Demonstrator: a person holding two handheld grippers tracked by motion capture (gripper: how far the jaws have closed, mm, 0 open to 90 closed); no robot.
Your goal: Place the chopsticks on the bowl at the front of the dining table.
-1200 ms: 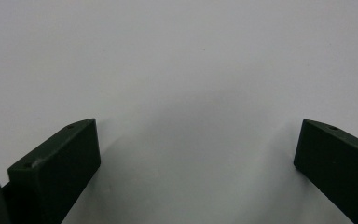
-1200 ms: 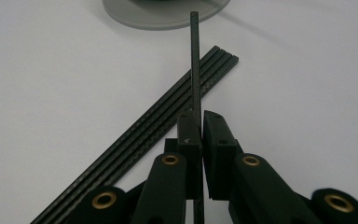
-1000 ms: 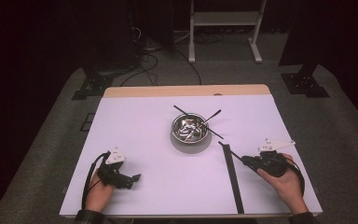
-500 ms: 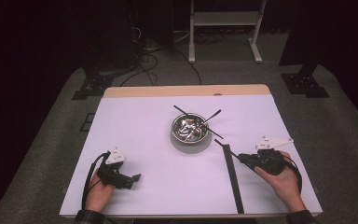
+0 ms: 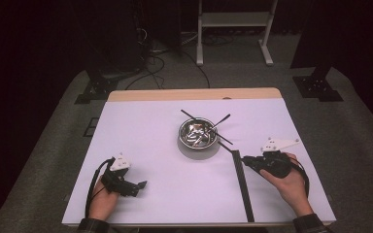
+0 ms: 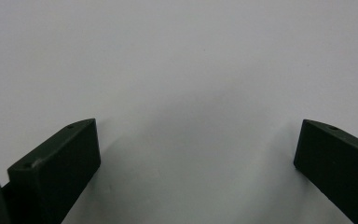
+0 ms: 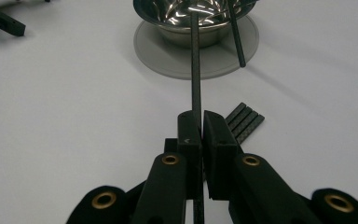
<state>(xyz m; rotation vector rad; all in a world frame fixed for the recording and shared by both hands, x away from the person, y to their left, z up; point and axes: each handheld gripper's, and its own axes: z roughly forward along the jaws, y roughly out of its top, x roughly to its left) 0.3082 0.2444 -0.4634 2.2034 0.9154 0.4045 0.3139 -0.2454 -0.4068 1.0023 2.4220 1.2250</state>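
On the white table, the right gripper is clamped on a thin black rod, its jaws pressed together around the rod's near end in the right gripper view. From the jaws the rod runs straight ahead to the steel bowl, and its far end lies over the bowl's rim. The bowl stands on a round grey mat near the middle of the table, and in the high view it shows as a steel bowl with other black rods sticking out over its edge. Another rod leans out of the bowl on the right of the held one, its lower end on the mat. Just beside the right gripper's jaws lies a flat bundle of 4 black rods, which in the high view stretches as a long dark strip toward the near edge of the table. The left gripper rests low at the near left of the table, well apart from the bowl, with its jaws wide apart over bare white surface and nothing between them.
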